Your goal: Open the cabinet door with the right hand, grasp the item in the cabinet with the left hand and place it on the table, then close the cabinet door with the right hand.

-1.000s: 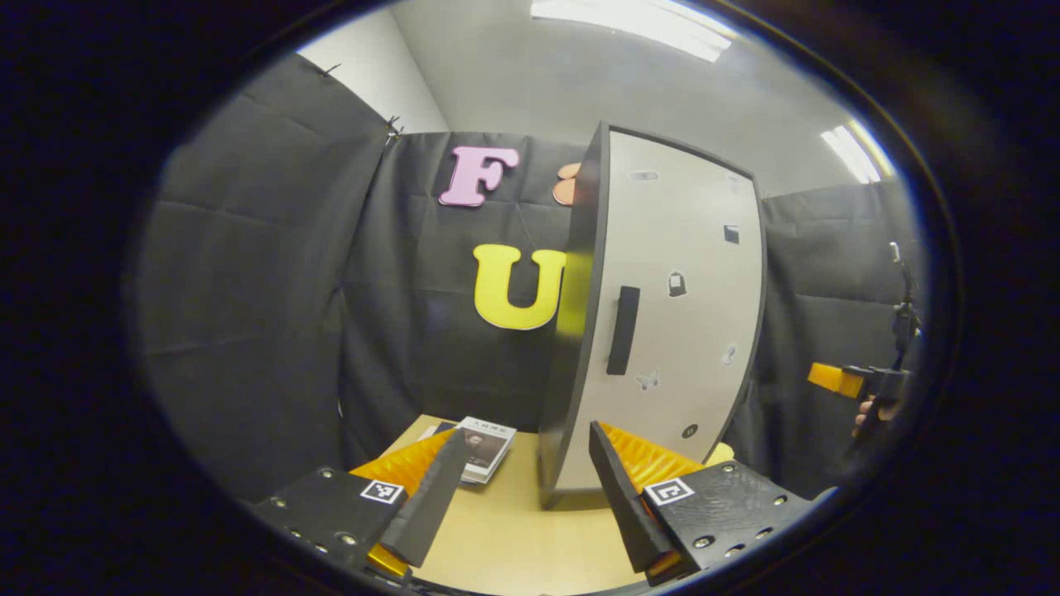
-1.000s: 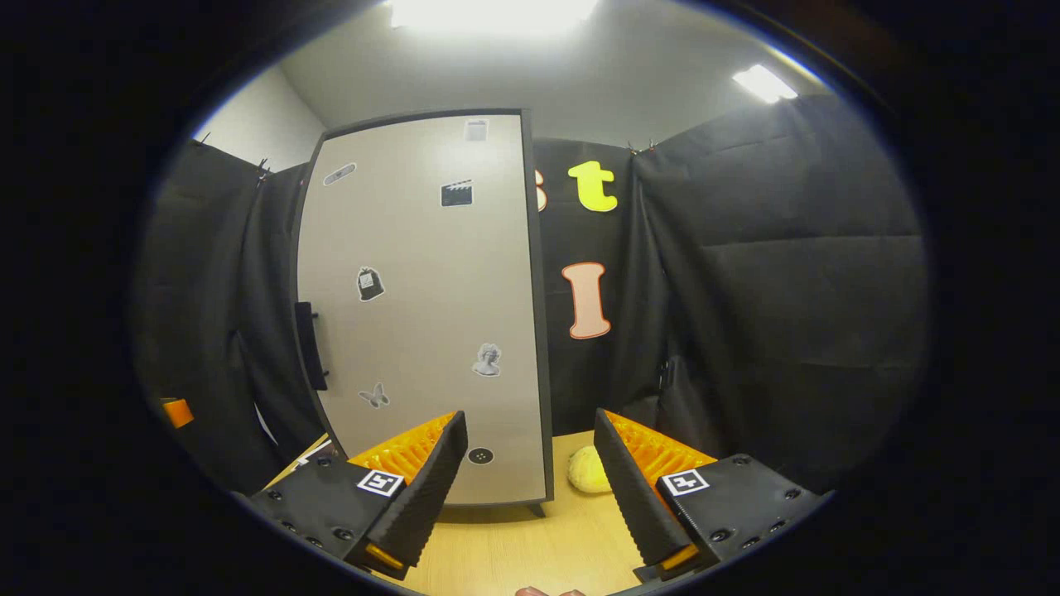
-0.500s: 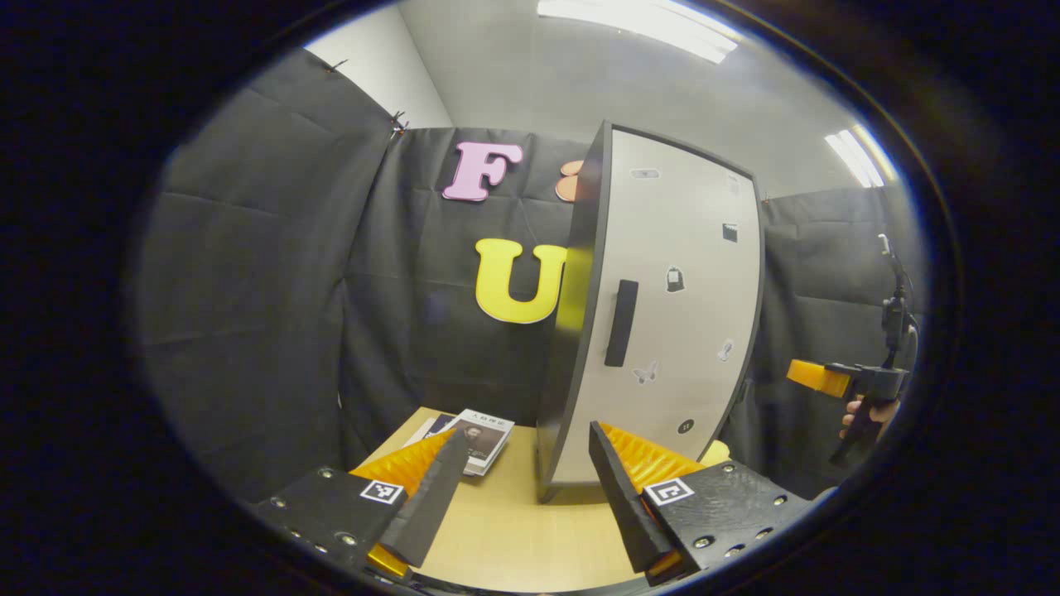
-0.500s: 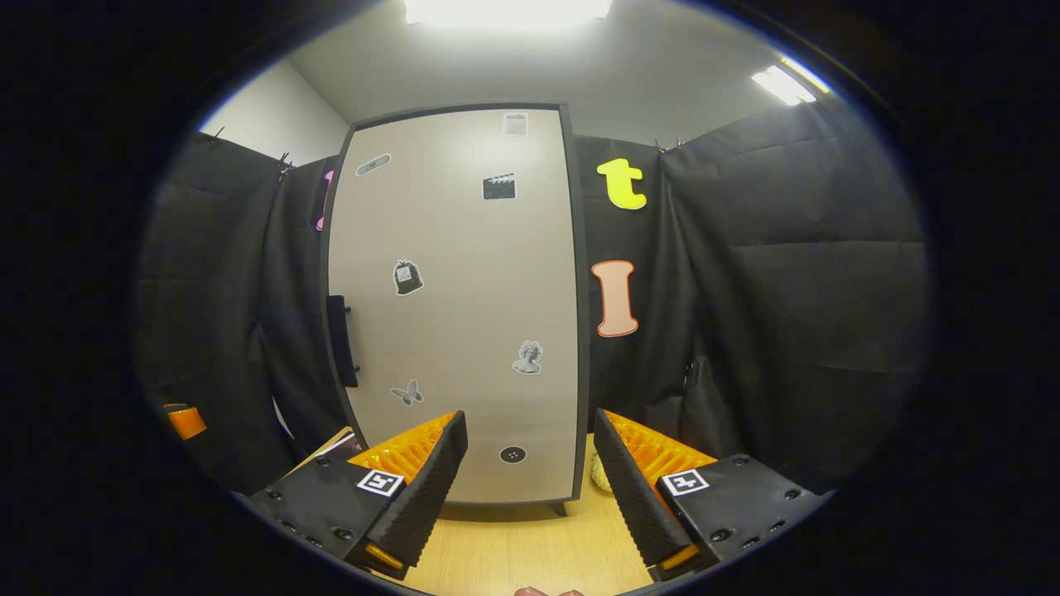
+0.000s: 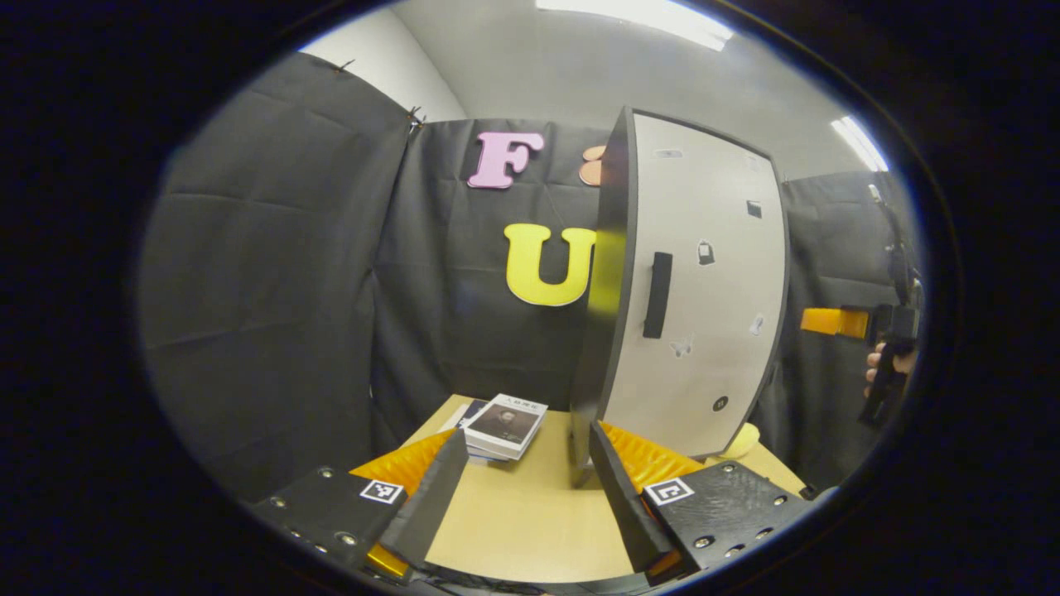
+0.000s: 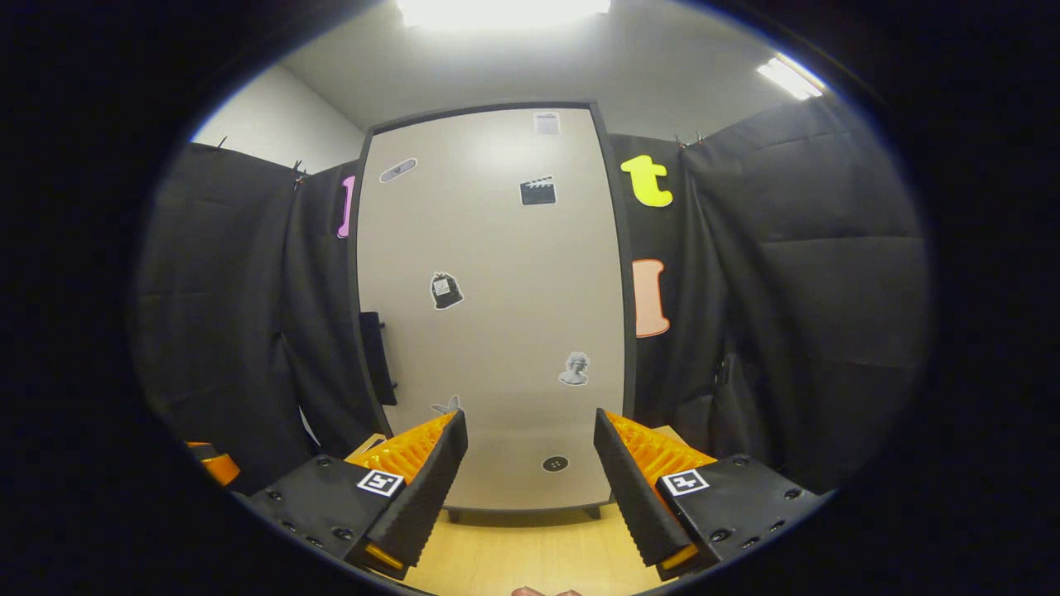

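Note:
A tall black cabinet (image 5: 609, 273) stands on the wooden table (image 5: 513, 521). Its pale door (image 6: 497, 306), dotted with small stickers, looks closed, so whatever is inside is hidden. The black bar handle (image 5: 657, 295) runs along the door's left edge (image 6: 377, 356). In the right gripper view my right gripper (image 6: 530, 422) faces the door's lower part, open, with nothing between its fingers and short of the door. The left gripper view catches it far right (image 5: 824, 321), held by a hand (image 5: 890, 364). My left gripper (image 5: 525, 443) hovers open over the table, in front of the cabinet's left corner.
A small stack of books (image 5: 505, 424) lies on the table left of the cabinet. A pale yellow lump (image 5: 741, 441) rests on the table by the cabinet's right side. Black cloth walls close in behind and on both sides.
The right gripper has swung to face the door squarely and risen a little; the yellow lump has passed out of its view. The left gripper has shifted, so the cabinet sits farther right.

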The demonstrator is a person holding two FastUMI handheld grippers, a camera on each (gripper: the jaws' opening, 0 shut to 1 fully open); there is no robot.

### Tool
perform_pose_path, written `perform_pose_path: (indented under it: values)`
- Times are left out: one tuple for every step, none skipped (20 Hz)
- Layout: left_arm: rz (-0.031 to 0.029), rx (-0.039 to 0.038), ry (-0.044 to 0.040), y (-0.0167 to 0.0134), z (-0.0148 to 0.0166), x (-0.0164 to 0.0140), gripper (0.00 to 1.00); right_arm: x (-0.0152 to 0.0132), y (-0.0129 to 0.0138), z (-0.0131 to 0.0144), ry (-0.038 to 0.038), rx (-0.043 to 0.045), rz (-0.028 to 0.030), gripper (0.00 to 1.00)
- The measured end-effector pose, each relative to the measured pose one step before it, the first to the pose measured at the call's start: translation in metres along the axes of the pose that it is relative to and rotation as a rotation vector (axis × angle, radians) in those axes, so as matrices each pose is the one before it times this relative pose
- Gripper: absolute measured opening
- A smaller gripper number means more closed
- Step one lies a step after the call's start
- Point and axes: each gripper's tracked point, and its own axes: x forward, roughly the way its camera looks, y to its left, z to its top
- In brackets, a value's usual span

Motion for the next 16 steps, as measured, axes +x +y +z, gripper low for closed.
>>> perform_pose_path:
  values:
    - [0.00028, -0.00622, -0.0016, 0.00028, -0.00132, -0.00056, 0.9, 0.00336, 0.00891, 0.00556, -0.00736, 0.01091, 0.02168, 0.95]
    - [0.001, -0.0068, -0.00127, 0.00121, -0.00084, -0.00034, 0.9, 0.00482, 0.00826, 0.00871, -0.01661, 0.01083, 0.01785, 0.97]
    - [0.00276, -0.00538, 0.00035, 0.00122, -0.00101, -0.00103, 0.9, 0.00469, 0.00632, 0.00706, -0.01222, 0.01001, 0.00992, 0.97]
    - [0.00487, -0.00246, 0.0024, 0.00205, -0.00131, -0.0003, 0.9, 0.00655, 0.01001, 0.00516, 0.00024, 0.00953, 0.02142, 0.94]
    - [0.00544, -0.00143, 0.00333, 0.00142, -0.00288, 0.00029, 0.9, 0.00651, 0.01089, 0.00228, 0.00916, 0.00249, 0.02455, 0.92]
    - [0.00605, -0.00062, 0.00319, 0.0012, -0.0016, 0.00037, 0.89, 0.00676, 0.00948, 0.00256, 0.00956, -0.0038, 0.02018, 0.97]
    - [0.00781, -0.00187, 0.00093, 0.00244, -0.00144, -0.0013, 0.9, 0.00601, 0.00761, 0.00309, 0.00154, -0.00898, 0.01331, 0.98]
    - [0.00796, -0.00388, -0.00027, 0.00273, -0.00039, -0.00139, 0.9, 0.00647, 0.00708, 0.00368, -0.00356, -0.01328, 0.00805, 0.98]
    - [0.00912, -0.00364, -0.00174, 0.00427, -0.00157, -0.0022, 0.85, 0.00705, 0.0082, 0.00246, -0.00335, -0.01265, 0.00753, 0.98]
    - [0.01075, -0.0029, -0.00217, 0.0042, -0.00006, -0.00196, 0.85, 0.00581, 0.00814, 0.00259, 0.00156, -0.00936, 0.01084, 0.98]
    - [0.01108, -0.00315, -0.00219, 0.00397, 0.00006, -0.00118, 0.85, 0.00678, 0.00934, 0.00204, -0.00104, -0.00832, 0.01351, 0.98]
    - [0.00943, -0.00427, -0.00082, 0.00386, 0.00006, -0.00098, 0.85, 0.00638, 0.00815, 0.00187, 0.00007, -0.00764, 0.01171, 0.98]
    - [0.00654, -0.00436, 0.00006, 0.00327, -0.00082, -0.0005, 0.85, 0.00627, 0.00815, 0.00141, -0.00725, -0.00284, 0.01157, 0.98]
    - [0.00634, -0.00399, 0.00236, 0.00432, -0.00116, -0.00037, 0.85, 0.00695, 0.007, 0.00159, -0.00932, 0.00787, 0.00645, 0.98]
    - [0.00941, -0.00404, 0.00598, 0.00536, -0.00349, 0.00007, 0.85, 0.00622, 0.0096, -0.00179, 0.00156, 0.0184, 0.01592, 0.98]
    - [0.00952, -0.00383, 0.0057, 0.00462, -0.0027, 0.00041, 0.9, 0.00704, 0.00942, -0.00128, 0.00407, 0.01695, 0.01951, 0.98]
